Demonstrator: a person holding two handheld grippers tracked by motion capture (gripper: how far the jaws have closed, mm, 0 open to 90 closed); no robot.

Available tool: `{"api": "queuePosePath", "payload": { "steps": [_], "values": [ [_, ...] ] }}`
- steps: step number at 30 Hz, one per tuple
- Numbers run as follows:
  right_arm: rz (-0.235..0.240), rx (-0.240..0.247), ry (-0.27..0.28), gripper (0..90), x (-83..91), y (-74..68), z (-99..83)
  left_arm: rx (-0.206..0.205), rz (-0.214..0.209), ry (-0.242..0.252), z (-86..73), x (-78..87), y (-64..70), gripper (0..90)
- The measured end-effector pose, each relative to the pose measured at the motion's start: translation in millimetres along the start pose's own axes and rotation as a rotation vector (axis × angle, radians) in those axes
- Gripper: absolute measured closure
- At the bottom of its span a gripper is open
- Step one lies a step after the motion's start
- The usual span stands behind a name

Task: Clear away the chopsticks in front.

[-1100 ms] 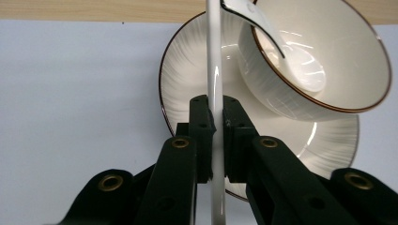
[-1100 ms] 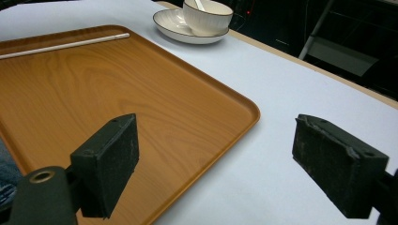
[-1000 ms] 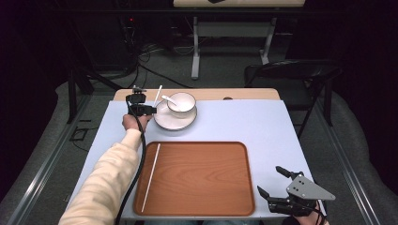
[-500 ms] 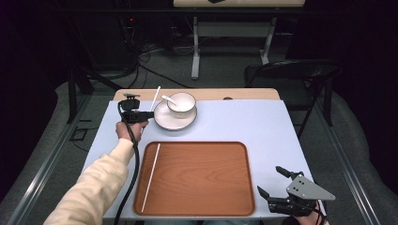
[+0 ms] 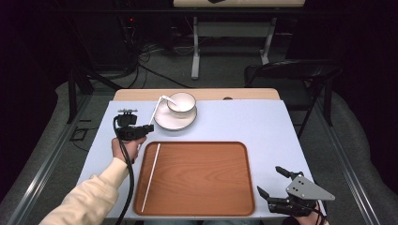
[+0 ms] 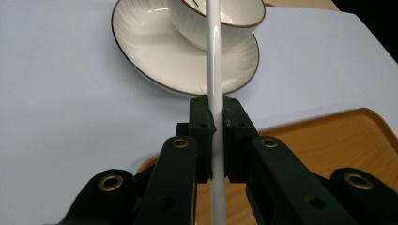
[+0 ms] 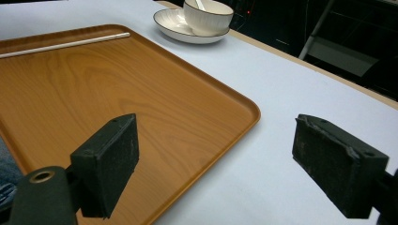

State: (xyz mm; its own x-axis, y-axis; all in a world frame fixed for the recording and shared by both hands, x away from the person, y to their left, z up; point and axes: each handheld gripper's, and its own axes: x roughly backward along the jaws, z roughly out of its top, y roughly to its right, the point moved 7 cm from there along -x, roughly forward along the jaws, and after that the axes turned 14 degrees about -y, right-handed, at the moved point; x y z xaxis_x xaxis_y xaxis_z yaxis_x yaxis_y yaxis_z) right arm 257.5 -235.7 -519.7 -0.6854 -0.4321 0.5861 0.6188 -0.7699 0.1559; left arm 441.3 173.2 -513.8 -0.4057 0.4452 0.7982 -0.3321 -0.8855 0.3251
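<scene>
My left gripper (image 5: 141, 131) (image 6: 215, 112) is shut on a thin white stick (image 5: 155, 112) (image 6: 214, 56), which slants up toward the rim of a white cup (image 5: 182, 102) (image 6: 234, 21). The cup stands on a white saucer (image 5: 173, 121) (image 6: 150, 56) at the far middle of the table, with a white spoon (image 7: 200, 4) in it. A second white stick (image 5: 151, 176) (image 7: 65, 44) lies along the left side of a wooden tray (image 5: 202, 178) (image 7: 103, 103). At the tray's near right corner my right gripper (image 5: 272, 183) (image 7: 223, 164) is open with nothing between its jaws.
The pale blue tabletop (image 5: 253, 122) has bare room to the right of the tray and the saucer. A folding chair (image 5: 291, 75) and a desk frame (image 5: 197, 51) stand beyond the far edge. The left gripper's cable (image 5: 126, 178) trails along the sleeve.
My left gripper has drawn back from beside the saucer toward the near left, taking the white stick with it. The right gripper has stayed put.
</scene>
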Motion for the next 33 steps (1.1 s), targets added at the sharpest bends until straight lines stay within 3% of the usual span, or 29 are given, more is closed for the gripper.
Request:
{"api": "queuePosePath", "payload": {
  "steps": [14,21,33],
  "values": [
    [-0.001,0.001,0.0,14.3,0.0,0.0,0.0,0.006,-0.033,-0.029,-54.6,-8.1,11.5,84.5],
    [-0.001,-0.001,-0.001,14.3,-0.1,0.0,0.0,0.041,-0.045,-0.047,-80.9,-17.6,11.7,84.5],
    [0.0,-0.001,-0.001,14.3,0.0,0.0,0.0,0.107,-0.004,-0.055,-99.8,-22.0,-2.1,84.4]
  ]
}}
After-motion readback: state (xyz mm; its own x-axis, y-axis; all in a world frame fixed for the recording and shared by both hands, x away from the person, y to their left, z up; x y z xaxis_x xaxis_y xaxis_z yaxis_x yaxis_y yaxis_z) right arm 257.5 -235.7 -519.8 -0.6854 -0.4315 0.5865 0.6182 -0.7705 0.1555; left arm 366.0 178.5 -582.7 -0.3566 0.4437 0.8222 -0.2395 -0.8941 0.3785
